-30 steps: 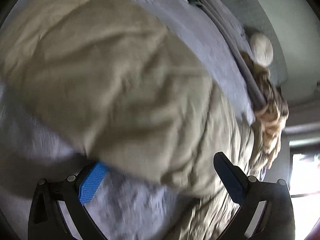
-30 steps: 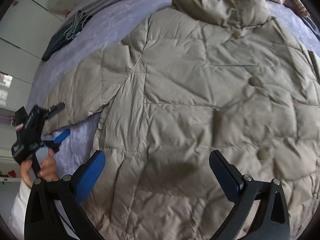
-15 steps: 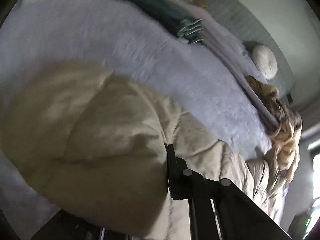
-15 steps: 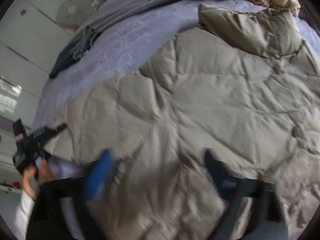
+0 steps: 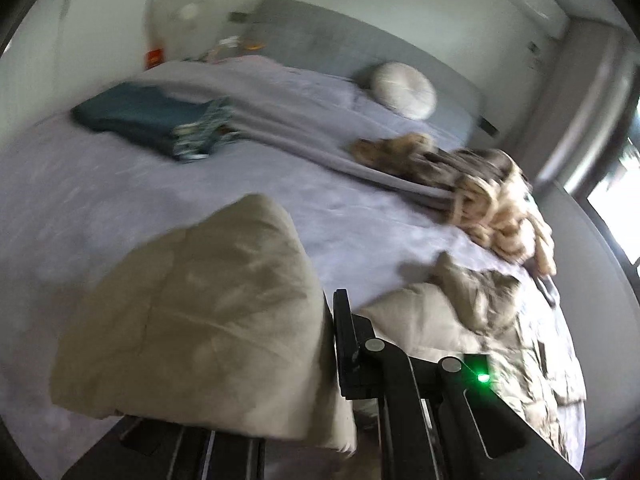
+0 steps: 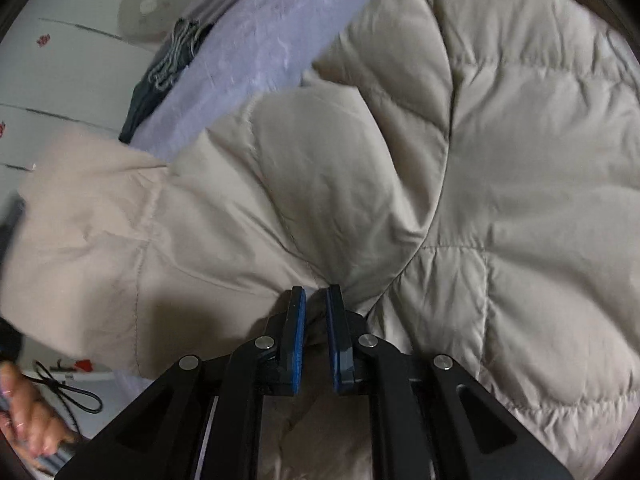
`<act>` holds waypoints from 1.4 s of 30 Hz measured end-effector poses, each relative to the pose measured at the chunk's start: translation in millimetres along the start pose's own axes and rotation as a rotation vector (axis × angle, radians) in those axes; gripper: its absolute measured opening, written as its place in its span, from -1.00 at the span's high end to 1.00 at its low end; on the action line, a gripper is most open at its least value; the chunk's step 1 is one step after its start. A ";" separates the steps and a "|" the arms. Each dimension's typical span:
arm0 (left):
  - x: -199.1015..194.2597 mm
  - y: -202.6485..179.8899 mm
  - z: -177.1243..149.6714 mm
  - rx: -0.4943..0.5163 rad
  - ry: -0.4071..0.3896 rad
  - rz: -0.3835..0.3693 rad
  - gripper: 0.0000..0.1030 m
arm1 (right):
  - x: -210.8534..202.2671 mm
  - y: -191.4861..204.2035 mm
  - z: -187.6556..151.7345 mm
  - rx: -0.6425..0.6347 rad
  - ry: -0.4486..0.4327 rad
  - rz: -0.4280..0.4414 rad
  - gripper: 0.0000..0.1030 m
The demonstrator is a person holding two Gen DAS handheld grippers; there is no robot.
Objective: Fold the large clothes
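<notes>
Both grippers have changed from fully spread to clamped within the last second. The left gripper (image 5: 328,344) now has its jaws shut on the sleeve end of the beige quilted puffer jacket (image 5: 192,312); a second ago that sleeve lay between open blue pads, and it is now lifted clear of the lilac bedspread (image 5: 120,200), filling the left wrist view from 7 to 10 o'clock. The right gripper (image 6: 316,320) has just been closing; its blue-padded fingers (image 6: 298,340) now pinch a gathered ridge of the jacket body (image 6: 480,160), with creases radiating from the pinch point toward 12 and 2 o'clock. A narrow gap remains between the pads, occupied by fabric.

Judgement: with both grips set, the sleeve fold is starting; the sleeve can be carried over the jacket body, which lies spread on the bed toward 4 o'clock in the left wrist view.

Materials and shapes:
- Jacket: smooth matte shell, stitched into puffed rectangular panels; compressible, so a pinch may take only the outer layer.
- Bedspread: soft, faintly textured, flat.
- Folded dark teal textile with a fringed edge (image 5: 144,120), at 10 o'clock: flat stack.
- Chunky cream-and-tan knitted throw (image 5: 492,208), at 2 o'clock: thick looped strands, loosely heaped.
- Round cream cushion (image 5: 402,90), at 1 o'clock, against the grey padded headboard (image 5: 320,40).

A hand (image 6: 28,412) appears at 8 o'clock in the right wrist view.
</notes>
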State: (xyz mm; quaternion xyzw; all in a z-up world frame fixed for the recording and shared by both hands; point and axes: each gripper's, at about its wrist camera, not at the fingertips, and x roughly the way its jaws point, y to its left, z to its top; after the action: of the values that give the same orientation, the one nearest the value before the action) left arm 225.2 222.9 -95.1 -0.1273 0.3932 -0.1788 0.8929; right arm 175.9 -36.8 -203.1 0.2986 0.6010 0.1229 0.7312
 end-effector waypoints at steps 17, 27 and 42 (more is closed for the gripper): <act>132.9 -288.3 -131.5 0.628 0.256 -0.039 0.74 | -216.5 -170.6 -31.8 0.047 -0.281 -0.286 0.78; 117.6 -279.2 -154.2 0.686 0.250 0.006 -0.69 | -227.3 -206.2 -40.0 0.106 -0.279 -0.270 0.77; 81.3 -50.1 -76.3 -0.081 0.392 -0.060 -0.69 | -196.7 -41.6 -42.1 -0.493 -0.332 -0.479 -0.52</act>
State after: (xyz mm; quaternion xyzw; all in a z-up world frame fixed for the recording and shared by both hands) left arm 208.1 136.9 -180.3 -0.1376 0.5625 -0.2105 0.7876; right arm 79.6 -163.6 -73.2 -0.0192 0.4796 0.0393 0.8764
